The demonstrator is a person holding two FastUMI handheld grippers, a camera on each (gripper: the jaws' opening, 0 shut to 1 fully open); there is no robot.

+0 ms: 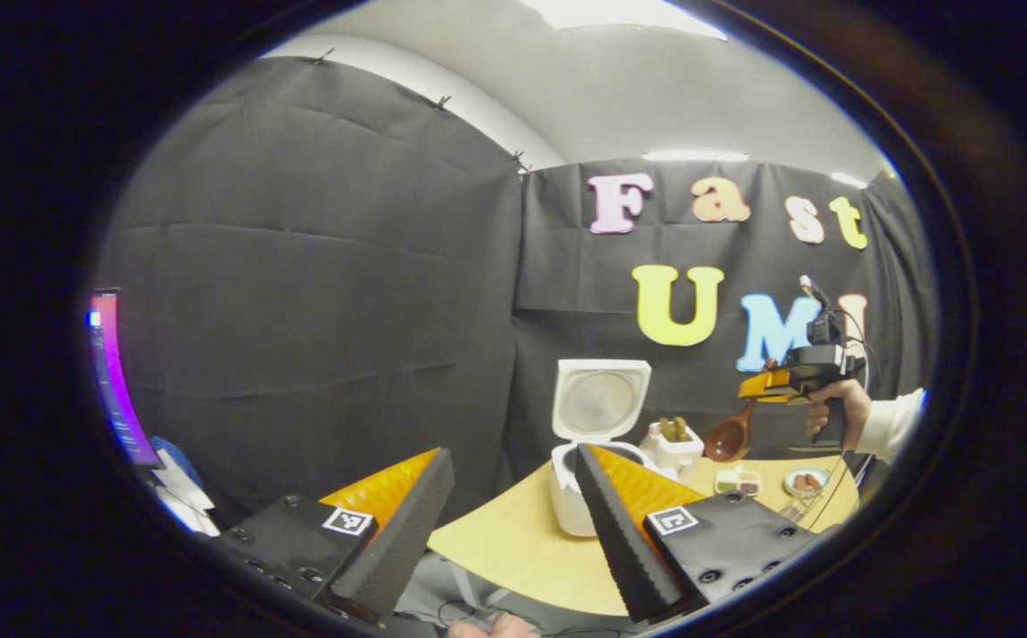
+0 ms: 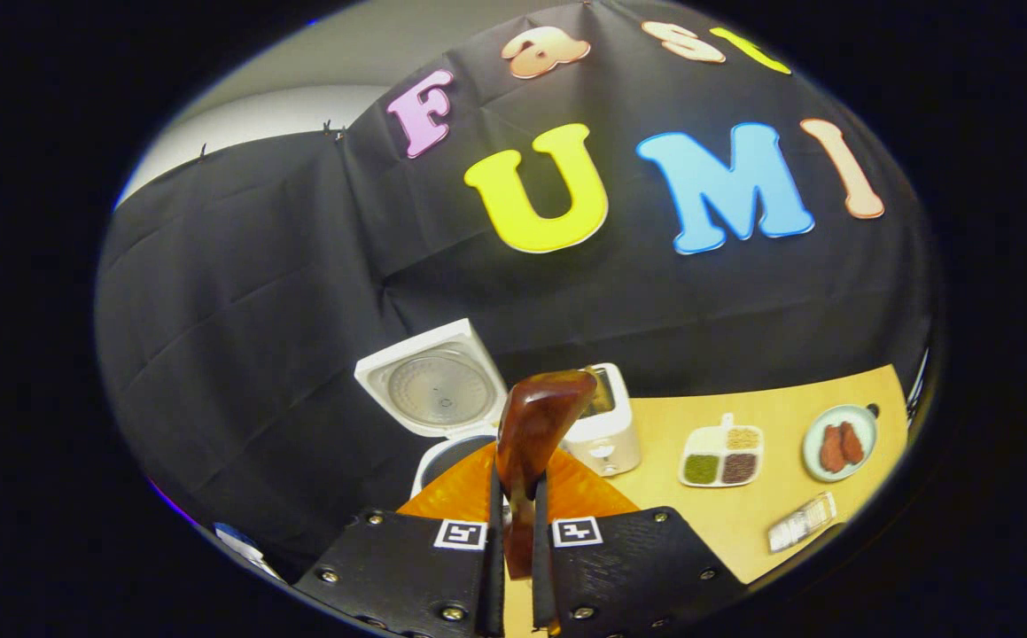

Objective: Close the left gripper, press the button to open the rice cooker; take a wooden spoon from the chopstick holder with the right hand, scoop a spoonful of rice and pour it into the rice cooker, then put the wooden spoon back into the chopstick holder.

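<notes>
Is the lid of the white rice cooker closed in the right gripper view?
No, the white rice cooker has its lid standing open, showing the round inner plate.

white rice cooker (image 2: 442, 390), glossy brown wooden spoon (image 2: 535, 425), yellow table (image 2: 797, 523)

The right gripper (image 2: 514, 523) clamps the wooden spoon (image 2: 534, 434) by its handle, bowl raised before the open rice cooker (image 2: 436, 390) and chopstick holder (image 2: 606, 434); a 4-compartment dish (image 2: 723, 455) sits on the table (image 2: 797, 399).
</notes>
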